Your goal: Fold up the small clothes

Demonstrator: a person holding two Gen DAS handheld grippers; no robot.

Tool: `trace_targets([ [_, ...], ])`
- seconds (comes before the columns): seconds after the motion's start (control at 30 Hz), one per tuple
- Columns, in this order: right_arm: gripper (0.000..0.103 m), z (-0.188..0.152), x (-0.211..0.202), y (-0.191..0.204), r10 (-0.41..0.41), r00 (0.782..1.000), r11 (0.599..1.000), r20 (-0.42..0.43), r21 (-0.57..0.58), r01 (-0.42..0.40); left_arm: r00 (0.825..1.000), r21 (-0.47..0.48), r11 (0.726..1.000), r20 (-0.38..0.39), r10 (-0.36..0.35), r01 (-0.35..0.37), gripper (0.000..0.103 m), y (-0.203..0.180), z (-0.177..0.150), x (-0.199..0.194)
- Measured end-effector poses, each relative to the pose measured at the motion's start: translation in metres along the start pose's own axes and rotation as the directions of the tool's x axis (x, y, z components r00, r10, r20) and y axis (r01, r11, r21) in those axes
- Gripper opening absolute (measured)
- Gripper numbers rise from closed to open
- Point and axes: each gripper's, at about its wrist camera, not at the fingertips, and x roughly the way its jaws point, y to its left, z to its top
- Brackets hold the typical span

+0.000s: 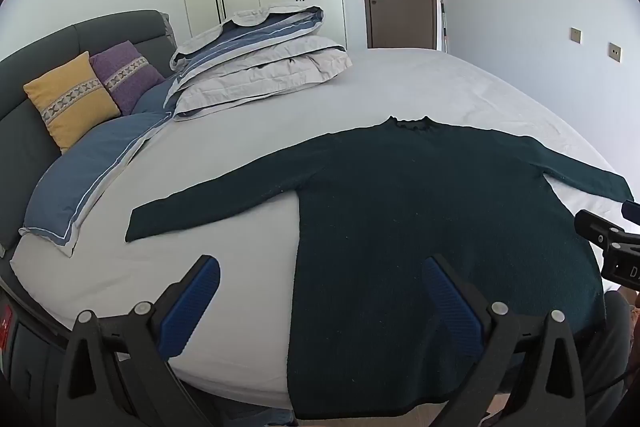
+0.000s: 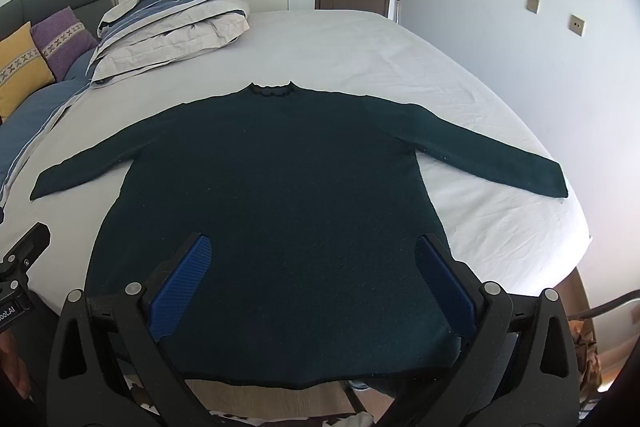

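A dark green sweater (image 2: 276, 179) lies flat on the bed (image 2: 360, 43), sleeves spread, hem at the near edge. Left gripper (image 1: 320, 291) and right gripper (image 2: 312, 275) hover above it, jaws apart, holding nothing.

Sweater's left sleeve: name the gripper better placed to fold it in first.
Left. The left gripper, open, sits nearest the left sleeve; the right gripper is centred over the sweater body.

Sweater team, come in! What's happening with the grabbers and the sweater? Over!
Left gripper open, right gripper open, both empty. Dark green sweater flat on bed, sleeves spread, unfolded. Nothing lies on it; folded duvet well clear.
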Motion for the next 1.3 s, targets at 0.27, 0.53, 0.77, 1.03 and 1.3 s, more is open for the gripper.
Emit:
trace_targets([
  [0.27, 0.103, 0.0005, 0.0005, 0.0003, 0.002, 1.0, 1.0, -0.005, 0.001, -0.002, 1.0, -0.016, 1.0, -0.002, -0.002, 0.002, 0.103, 0.0, -0.0032, 0.0006],
  [0.53, 0.103, 0.0012, 0.0, 0.0, 0.0, 1.0, 1.0, -0.009, 0.001, 0.0, 1.0, -0.029, 1.0, -0.012, -0.013, 0.012, 0.103, 0.0012, -0.0004, 0.0011],
  [0.77, 0.103, 0.002, 0.0064, 0.0051, 0.0, 1.0, 1.0, -0.012, 0.001, 0.0, 1.0, -0.03, 0.999, -0.014, -0.013, 0.013, 0.103, 0.0005, -0.0011, 0.0019],
  [1.03, 0.103, -0.0021, 0.0046, 0.0056, 0.001, 1.0, 1.0, -0.016, -0.005, -0.001, 1.0, -0.03, 0.999, -0.016, -0.015, 0.015, 0.103, 0.0002, -0.002, 0.0024],
  [1.3, 0.103, -0.0022, 0.005, 0.0051, 0.001, 1.0, 1.0, -0.018, -0.006, -0.001, 1.0, -0.032, 0.999, -0.017, -0.016, 0.015, 0.103, -0.001, -0.0028, 0.0027],
])
